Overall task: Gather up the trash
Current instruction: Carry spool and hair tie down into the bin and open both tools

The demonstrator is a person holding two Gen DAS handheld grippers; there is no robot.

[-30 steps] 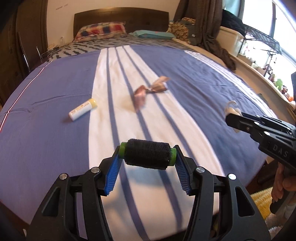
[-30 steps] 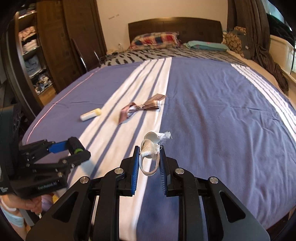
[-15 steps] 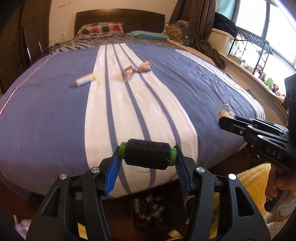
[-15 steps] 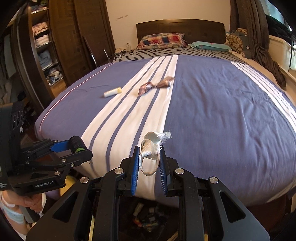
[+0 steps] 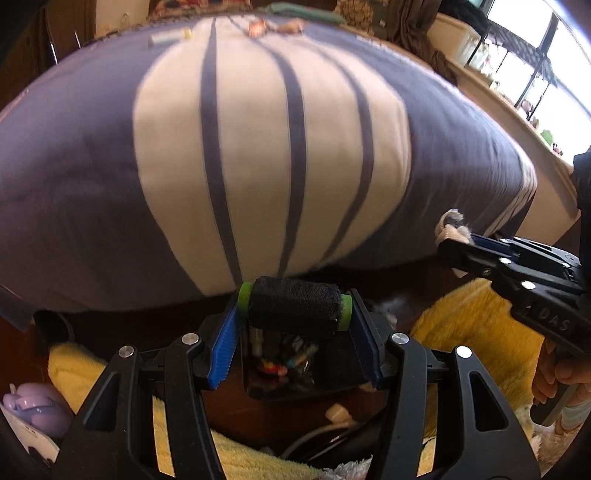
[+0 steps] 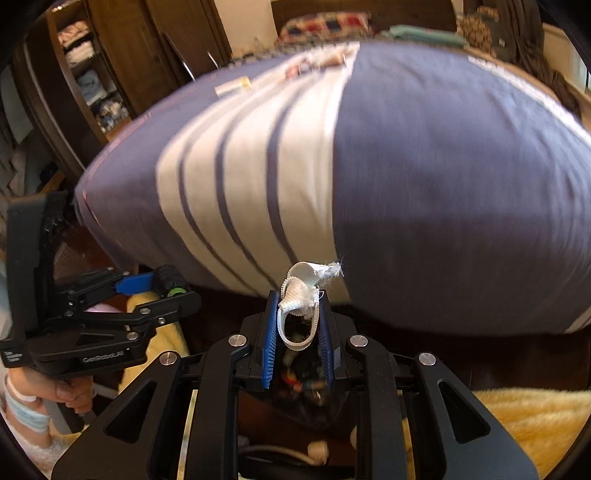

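My left gripper (image 5: 293,325) is shut on a black thread spool (image 5: 294,306) with green ends, held above a dark trash bin (image 5: 295,369) on the floor at the foot of the bed. My right gripper (image 6: 298,332) is shut on a white ribbon scrap (image 6: 303,295), also over the bin (image 6: 306,391), which holds several small items. The left gripper also shows in the right wrist view (image 6: 162,286); the right gripper shows in the left wrist view (image 5: 458,247). A white tube (image 5: 168,36) and a pinkish wrapper (image 5: 275,26) lie far up the bed.
The blue and white striped bed (image 5: 92,147) fills the space ahead. A yellow fluffy rug (image 5: 476,328) covers the floor around the bin. A purple toy (image 5: 35,406) lies at the left. A wardrobe (image 6: 110,66) stands to the left of the bed.
Both grippers have pulled back off the bed and dropped to its foot, tilting down over the bin. Each keeps its hold on its item.
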